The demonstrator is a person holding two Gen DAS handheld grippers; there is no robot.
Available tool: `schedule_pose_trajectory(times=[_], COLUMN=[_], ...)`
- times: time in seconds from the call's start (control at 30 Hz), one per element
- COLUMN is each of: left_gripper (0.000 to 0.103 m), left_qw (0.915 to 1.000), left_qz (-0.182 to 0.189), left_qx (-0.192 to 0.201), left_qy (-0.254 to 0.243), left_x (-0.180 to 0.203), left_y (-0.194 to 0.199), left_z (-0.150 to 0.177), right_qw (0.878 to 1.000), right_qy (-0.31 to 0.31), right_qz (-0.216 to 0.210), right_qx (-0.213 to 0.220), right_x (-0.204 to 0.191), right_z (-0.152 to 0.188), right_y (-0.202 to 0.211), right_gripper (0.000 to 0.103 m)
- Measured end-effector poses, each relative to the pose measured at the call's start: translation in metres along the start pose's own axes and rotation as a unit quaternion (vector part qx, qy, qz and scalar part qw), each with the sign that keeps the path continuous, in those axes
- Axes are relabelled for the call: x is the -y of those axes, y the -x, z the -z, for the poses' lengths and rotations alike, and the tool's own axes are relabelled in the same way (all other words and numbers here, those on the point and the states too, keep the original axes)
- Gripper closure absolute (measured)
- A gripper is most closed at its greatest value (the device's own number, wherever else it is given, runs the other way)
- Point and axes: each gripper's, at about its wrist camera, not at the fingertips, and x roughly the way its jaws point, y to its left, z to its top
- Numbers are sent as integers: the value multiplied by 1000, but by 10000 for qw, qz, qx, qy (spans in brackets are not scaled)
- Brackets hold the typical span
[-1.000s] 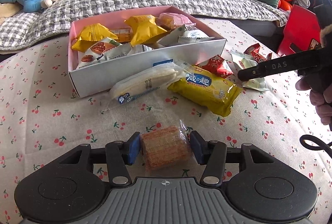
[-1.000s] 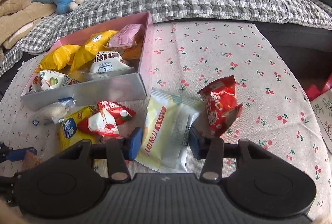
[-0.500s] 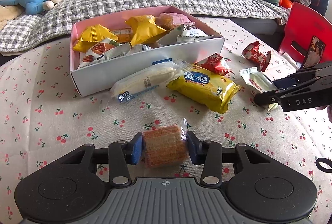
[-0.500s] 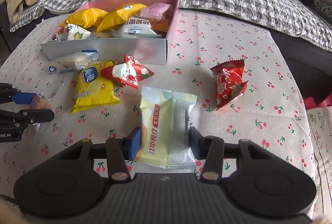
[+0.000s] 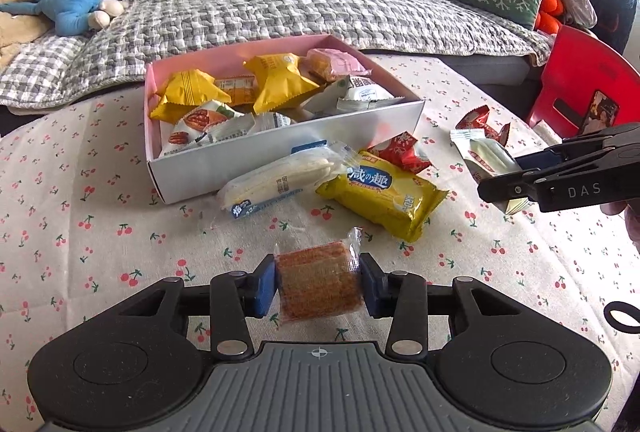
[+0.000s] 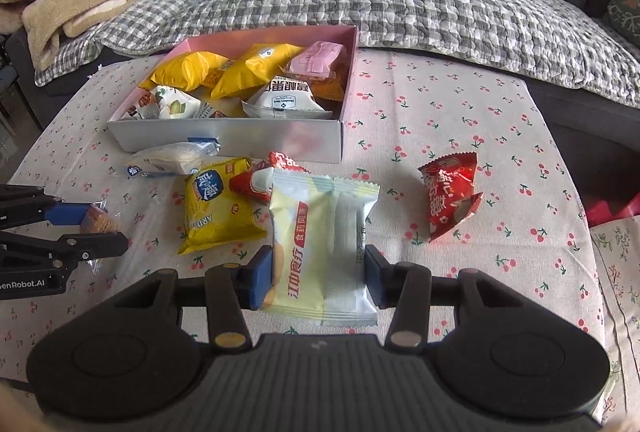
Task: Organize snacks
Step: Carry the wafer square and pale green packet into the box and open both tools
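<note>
Both fingers clamp snacks: left gripper (image 5: 319,286) a wafer pack (image 5: 318,284), right gripper (image 6: 318,274) a pale packet (image 6: 320,244).

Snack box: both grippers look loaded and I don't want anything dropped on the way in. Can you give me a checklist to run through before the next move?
1. Left gripper holds the brown wafer pack, fingers pressing both sides: ok.
2. Right gripper holds the pale green packet: ok.
3. Green packet off the tablecloth: cannot tell.
4. Box open on top: ok.
5. Free room inside the box: not ok, it is crowded; new packs would likely lie on top.
6. Path to the box: the yellow pack and white wafer pack lie in front, so carry over them.
</note>
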Motion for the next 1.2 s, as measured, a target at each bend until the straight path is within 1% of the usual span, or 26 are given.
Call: schedule_pose_trajectory(times=[0.13,0.23,0.33,0.47,0.57,0.63,0.77,0.93,1.13,1.2], left_gripper=[63,63,63,63,63,63,63,62,59,58], left_qw=[9998,9994,9993,9987,9981,9981,9981,9980,9983,9983], left_qz=[21,-37,-109,-180,-92,-99,-249,-318,-283,-260], left_qx=[192,341,361,476,610,606,537,384,374,384], left_qy=[38,-8,-48,23,-11,6,-176,-396,-356,-357], left_x=[2,4,2,-8,-16,-22,-30,-30,-34,-35], left_y=[8,12,10,6,-1,-12,-38,-62,-76,-77], left_z=[-10,-18,-29,-53,-73,-86,-104,-111,-113,-113], right_qw=[9997,9991,9984,9953,9933,9931,9921,9910,9905,9907], right_qy=[-89,-189,-258,-472,-579,-626,-834,-995,-1018,-985], right_qz=[-213,-348,-430,-716,-845,-832,-806,-779,-802,-819], right_qx=[102,165,241,448,530,537,477,436,461,467], right_x=[-2,-3,-6,-8,-9,-8,-2,-1,-2,-2], right_z=[-9,-19,-36,-61,-77,-87,-104,-120,-130,-132], right_y=[-1,-2,-5,-11,-21,-30,-52,-72,-83,-83], right_gripper=[59,59,59,59,59,59,59,59,59,55])
